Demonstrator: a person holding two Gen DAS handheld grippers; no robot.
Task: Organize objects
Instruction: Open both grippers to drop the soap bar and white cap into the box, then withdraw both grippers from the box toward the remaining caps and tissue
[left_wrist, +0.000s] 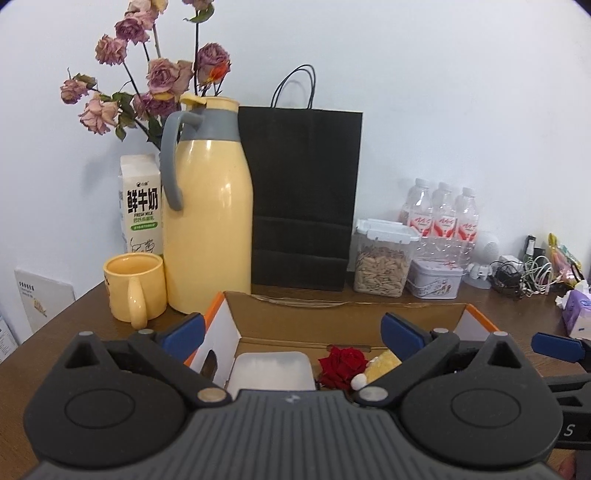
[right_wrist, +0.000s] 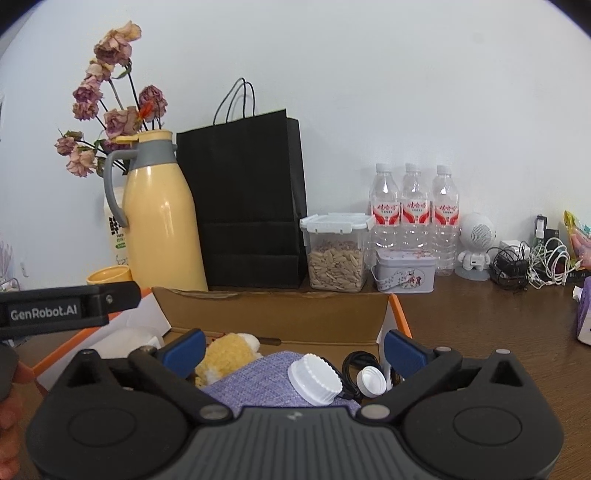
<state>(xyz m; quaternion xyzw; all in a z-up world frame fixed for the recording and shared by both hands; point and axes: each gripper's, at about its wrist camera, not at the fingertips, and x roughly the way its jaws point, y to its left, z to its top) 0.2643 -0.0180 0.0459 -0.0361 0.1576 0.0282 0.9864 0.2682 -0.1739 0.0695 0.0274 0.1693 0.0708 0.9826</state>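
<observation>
An open cardboard box (left_wrist: 343, 314) with orange edges sits on the brown table in front of both grippers. In the left wrist view it holds a white plastic container (left_wrist: 271, 371), a red rose (left_wrist: 343, 365) and a yellow plush toy (left_wrist: 384, 363). My left gripper (left_wrist: 293, 334) stands open over the box with nothing between its fingers. In the right wrist view the box (right_wrist: 273, 314) holds the plush toy (right_wrist: 229, 350), a purple fabric pouch (right_wrist: 258, 380), two white caps (right_wrist: 314, 378) and a black cable (right_wrist: 356, 360). My right gripper (right_wrist: 295, 349) is open and empty above them.
Along the wall stand dried roses (left_wrist: 147, 74), a milk carton (left_wrist: 142, 210), a yellow thermos (left_wrist: 207, 206), a yellow mug (left_wrist: 135, 291), a black paper bag (left_wrist: 303, 195), a seed jar (left_wrist: 382, 258), a tin (left_wrist: 436, 277), three water bottles (left_wrist: 443, 214) and tangled cables (left_wrist: 524, 273).
</observation>
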